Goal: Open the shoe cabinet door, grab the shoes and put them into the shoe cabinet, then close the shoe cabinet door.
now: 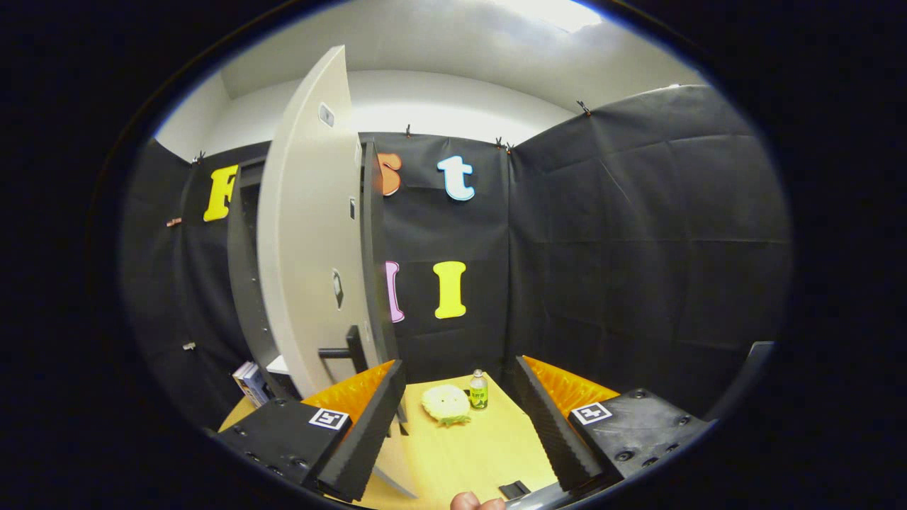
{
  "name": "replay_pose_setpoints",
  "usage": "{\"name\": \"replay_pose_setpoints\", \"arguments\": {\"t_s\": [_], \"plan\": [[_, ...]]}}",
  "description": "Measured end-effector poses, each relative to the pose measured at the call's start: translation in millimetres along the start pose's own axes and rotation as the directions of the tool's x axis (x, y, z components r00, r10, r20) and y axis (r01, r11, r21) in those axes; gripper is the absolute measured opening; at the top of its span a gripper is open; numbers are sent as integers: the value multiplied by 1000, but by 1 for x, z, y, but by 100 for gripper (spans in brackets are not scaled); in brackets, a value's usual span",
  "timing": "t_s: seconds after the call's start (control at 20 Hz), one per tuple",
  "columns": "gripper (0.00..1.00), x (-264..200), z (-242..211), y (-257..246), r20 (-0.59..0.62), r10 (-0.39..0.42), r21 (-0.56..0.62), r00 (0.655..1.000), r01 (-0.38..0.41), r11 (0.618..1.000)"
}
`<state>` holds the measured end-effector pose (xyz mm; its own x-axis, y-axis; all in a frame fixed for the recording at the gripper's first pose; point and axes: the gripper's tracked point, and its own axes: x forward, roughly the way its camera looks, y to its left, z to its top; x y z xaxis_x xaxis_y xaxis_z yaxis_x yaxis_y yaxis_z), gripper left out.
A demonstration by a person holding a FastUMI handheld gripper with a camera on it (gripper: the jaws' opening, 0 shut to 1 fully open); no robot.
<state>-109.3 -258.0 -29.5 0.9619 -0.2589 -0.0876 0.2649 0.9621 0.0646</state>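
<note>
Hand-held gripper (460, 425) fingers spread wide, nothing between them, not touching anything. Left finger (361, 439) sits just in front of the lower edge of the shoe cabinet door (305, 234); right finger (549, 432) well clear of it.

Shoe cabinet door is swung open, pale inner face turned toward the camera, standing upright ahead-left of the left finger. Dark handle (344, 352) sticks out from the door low down, just above the left fingertip. Dark shoe cabinet (244, 283) frame is behind the door, further left.

Wooden surface (460, 453) runs ahead between the fingers. On it, beyond the fingertips: a pale yellow fuzzy shoe (446, 404), looks like a plush slipper, lying flat. Small bottle (479, 390) with green label stands upright just right of the shoe, close, cannot tell if touching.

Small box (249, 382) lies at the cabinet base, left of the left finger. Fingertip of a person (476, 502) shows near the gripper's base.
</note>
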Motion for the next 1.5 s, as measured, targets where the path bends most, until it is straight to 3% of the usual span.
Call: {"name": "replay_pose_setpoints", "arguments": {"t_s": [0.4,0.7,1.5], "plan": [[96,10,-8,12,-41,47,20,998,-46,999],[98,2,-6,30,-41,1,13,999,-1,1000],[98,-7,-16,179,-69,222,50,973,-219,974]]}}
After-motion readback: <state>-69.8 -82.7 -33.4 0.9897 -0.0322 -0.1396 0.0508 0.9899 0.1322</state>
